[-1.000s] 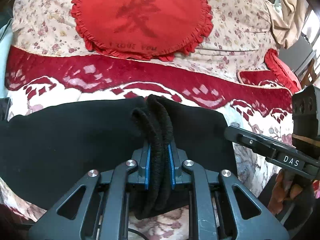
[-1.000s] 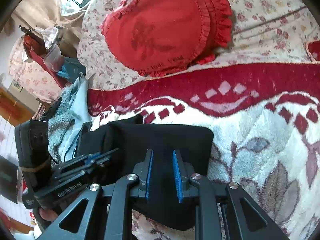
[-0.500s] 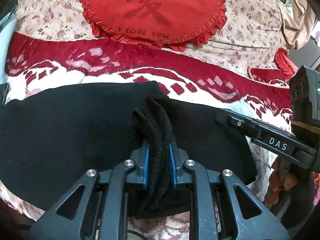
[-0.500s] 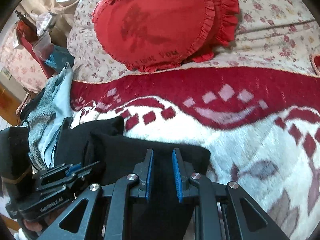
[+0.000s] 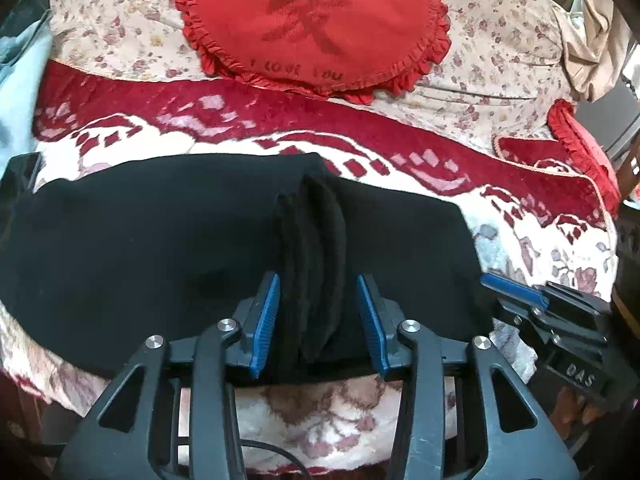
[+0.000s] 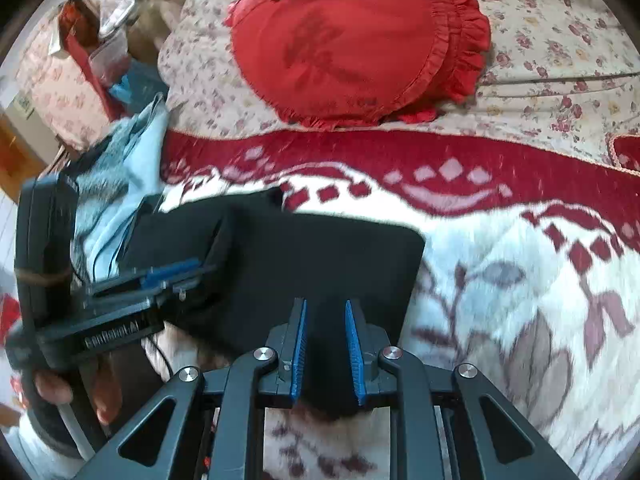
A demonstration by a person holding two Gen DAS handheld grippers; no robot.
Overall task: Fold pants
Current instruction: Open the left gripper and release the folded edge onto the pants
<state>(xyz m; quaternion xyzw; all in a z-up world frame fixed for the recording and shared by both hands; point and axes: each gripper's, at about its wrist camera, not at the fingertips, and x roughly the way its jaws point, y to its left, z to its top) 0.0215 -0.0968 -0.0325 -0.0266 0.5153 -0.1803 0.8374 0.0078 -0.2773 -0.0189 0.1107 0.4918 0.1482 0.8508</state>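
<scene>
Pants (image 5: 160,248), black, lie folded flat on the red-and-white patterned blanket (image 5: 532,216) near its front edge, w/ a bunched ridge of layered edges standing up in the middle. Left gripper (image 5: 316,320) straddles that ridge, but its blue pads (image 5: 266,320) now sit apart from the cloth w/ gaps showing on both sides; 0.5 s ago they were pinched tight on the same bunch, so the jaws have widened and let go. Ridge looks fatter and looser than before.

Right gripper (image 6: 325,344) is at the right-hand end of the folded pants (image 6: 320,256), jaws at a narrow gap w/ black cloth seen between the pads; can't tell if they actually pinch it. Gap looks about the same as 0.5 s ago. In the left view it has dropped lower and further right vs. earlier frames, blue pad tip (image 5: 512,290) just at the pants' right edge.

Writing: red frilled heart cushion (image 5: 316,24) on the floral cover (image 5: 492,40) carries a dark Chinese character and "I LOVE YOU" underneath. Right gripper body reads "DAS" in the left view. Left gripper (image 6: 160,280) side reads roughly "GenRobot.AI" in the right view, blurred. Pale blue cloth (image 6: 136,160) lies left of the pants.
</scene>
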